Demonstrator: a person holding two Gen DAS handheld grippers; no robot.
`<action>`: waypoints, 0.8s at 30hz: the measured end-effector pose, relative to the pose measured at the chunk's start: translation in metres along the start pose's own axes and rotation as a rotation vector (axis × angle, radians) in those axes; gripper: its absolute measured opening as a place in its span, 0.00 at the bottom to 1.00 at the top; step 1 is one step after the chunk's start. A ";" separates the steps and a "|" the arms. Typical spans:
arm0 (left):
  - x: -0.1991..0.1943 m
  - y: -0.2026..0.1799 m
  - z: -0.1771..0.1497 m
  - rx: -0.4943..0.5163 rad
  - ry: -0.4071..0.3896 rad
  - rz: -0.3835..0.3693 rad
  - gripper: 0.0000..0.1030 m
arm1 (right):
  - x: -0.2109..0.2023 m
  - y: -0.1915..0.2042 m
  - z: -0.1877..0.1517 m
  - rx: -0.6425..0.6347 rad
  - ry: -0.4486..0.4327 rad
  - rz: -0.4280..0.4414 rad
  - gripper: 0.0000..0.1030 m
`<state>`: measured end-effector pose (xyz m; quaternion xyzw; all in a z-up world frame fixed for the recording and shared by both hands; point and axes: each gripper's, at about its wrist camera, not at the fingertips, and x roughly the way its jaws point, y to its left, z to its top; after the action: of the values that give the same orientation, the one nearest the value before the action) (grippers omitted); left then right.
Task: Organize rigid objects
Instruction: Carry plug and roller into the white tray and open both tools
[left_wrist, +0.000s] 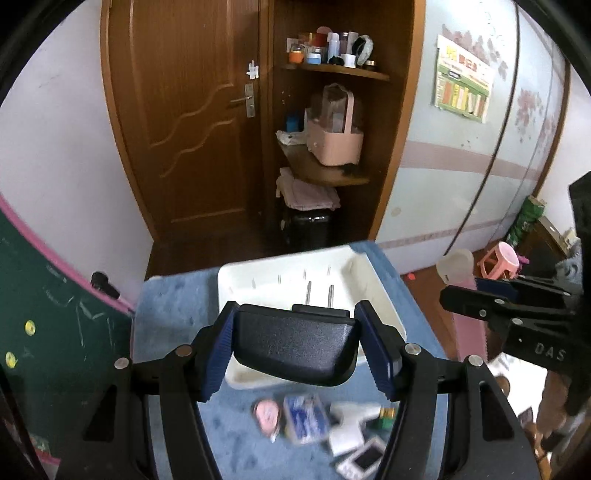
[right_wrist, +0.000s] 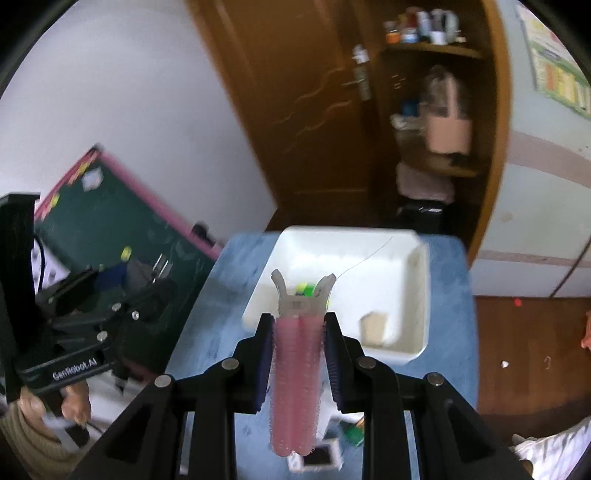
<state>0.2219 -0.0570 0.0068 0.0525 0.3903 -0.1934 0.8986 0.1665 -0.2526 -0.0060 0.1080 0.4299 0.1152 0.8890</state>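
Note:
My left gripper (left_wrist: 295, 328) is shut on a black power adapter (left_wrist: 295, 347) with two metal prongs pointing forward, held above the near part of a white bin (left_wrist: 365, 273) on a blue-covered table. My right gripper (right_wrist: 299, 332) is shut on a pink hair roller clip (right_wrist: 295, 380) with a pale plastic clip end, held in front of the white bin (right_wrist: 417, 295). A green item (right_wrist: 306, 290) lies inside the bin. The right gripper also shows at the right of the left wrist view (left_wrist: 476, 295).
Loose items lie on the blue table (left_wrist: 177, 314) near me: a pink object (left_wrist: 266, 413), a blue packet (left_wrist: 306, 417), a white device (left_wrist: 351, 424). A wooden door (left_wrist: 192, 122) and shelves (left_wrist: 332, 173) stand behind. A green chalkboard (left_wrist: 55, 314) leans at left.

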 end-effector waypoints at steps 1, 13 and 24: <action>0.011 -0.003 0.007 -0.004 0.003 0.004 0.65 | 0.002 -0.007 0.011 0.014 -0.010 -0.015 0.26; 0.199 0.010 0.019 -0.173 0.184 0.111 0.65 | 0.124 -0.075 0.053 0.111 0.085 -0.135 0.26; 0.274 0.010 -0.009 -0.190 0.298 0.144 0.65 | 0.237 -0.110 0.016 0.141 0.263 -0.149 0.26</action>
<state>0.3901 -0.1301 -0.1979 0.0233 0.5308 -0.0810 0.8433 0.3345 -0.2880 -0.2035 0.1221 0.5565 0.0317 0.8212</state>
